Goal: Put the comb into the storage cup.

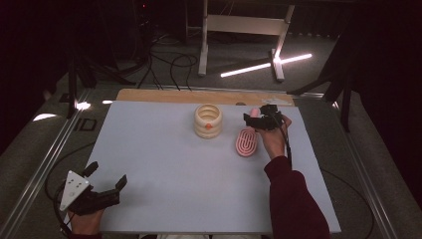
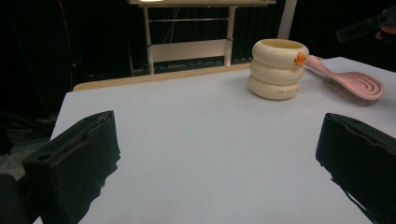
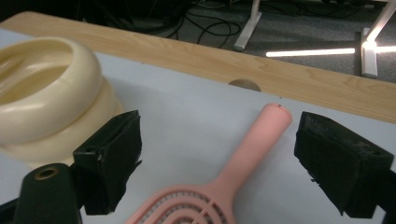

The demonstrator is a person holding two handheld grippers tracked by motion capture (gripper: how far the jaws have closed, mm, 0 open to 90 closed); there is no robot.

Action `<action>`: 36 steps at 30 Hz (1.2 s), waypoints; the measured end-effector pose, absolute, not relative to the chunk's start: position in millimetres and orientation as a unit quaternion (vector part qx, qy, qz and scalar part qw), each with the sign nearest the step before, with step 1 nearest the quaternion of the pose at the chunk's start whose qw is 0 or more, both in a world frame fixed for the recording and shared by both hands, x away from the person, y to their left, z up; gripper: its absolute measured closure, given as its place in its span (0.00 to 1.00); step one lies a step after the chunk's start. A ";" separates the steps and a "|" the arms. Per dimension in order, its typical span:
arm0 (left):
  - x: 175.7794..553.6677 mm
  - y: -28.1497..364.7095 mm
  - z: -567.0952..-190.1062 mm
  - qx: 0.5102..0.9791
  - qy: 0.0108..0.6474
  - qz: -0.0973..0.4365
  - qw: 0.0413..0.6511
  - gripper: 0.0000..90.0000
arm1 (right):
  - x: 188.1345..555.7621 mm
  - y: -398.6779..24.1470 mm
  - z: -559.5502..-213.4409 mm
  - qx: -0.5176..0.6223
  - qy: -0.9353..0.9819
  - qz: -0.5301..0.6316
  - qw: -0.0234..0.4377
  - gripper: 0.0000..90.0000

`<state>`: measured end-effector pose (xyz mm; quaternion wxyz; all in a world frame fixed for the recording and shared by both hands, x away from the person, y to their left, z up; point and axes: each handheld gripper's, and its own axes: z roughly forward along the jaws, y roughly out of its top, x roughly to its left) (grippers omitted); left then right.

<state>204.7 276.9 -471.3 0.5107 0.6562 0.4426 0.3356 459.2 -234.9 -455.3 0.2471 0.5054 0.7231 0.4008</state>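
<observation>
On the far right part of the pale grey desk point(image 1: 164, 164) lies a pink hairbrush point(image 1: 246, 141), flat, with its ribbed head toward the person and its rounded handle pointing away toward the desk's far wooden edge point(image 1: 199, 96). Above the handle end hangs the right tongs point(image 1: 260, 121), held in a hand with a dark red sleeve point(image 1: 293, 199). Seen from the right gripper view, the handle point(image 3: 261, 140) runs up the gap between the two black jaws, nearer the right-hand jaw yet touching neither; the jaws stand wide apart and grip nothing. Just left of the brush stands a cream container point(image 1: 208, 120) shaped like three stacked rings, with a small orange mark on its side, close to the brush but apart from it. At the near left corner of the desk, well away from the brush, the left tongs point(image 1: 106, 180) rests low over the surface, its jaws spread wide and empty.
</observation>
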 end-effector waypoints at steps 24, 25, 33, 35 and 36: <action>205.0 276.2 -472.7 0.657 0.443 0.333 0.511 0.00 | 478.3 -226.0 -485.9 0.501 0.749 0.359 0.244 0.61; 205.0 276.4 -472.8 0.657 0.443 0.333 0.511 0.00 | 479.0 -226.2 -486.2 0.499 0.752 0.357 0.243 0.69; 205.2 276.8 -473.3 0.657 0.444 0.333 0.510 0.00 | 483.5 -224.5 -491.5 0.476 0.773 0.340 0.246 1.00; 205.2 276.8 -473.3 0.657 0.444 0.333 0.510 0.00 | 485.2 -221.9 -495.4 0.468 0.780 0.334 0.245 1.00; 205.1 276.8 -473.2 0.657 0.444 0.333 0.510 0.00 | 485.6 -220.6 -496.8 0.469 0.781 0.333 0.244 1.00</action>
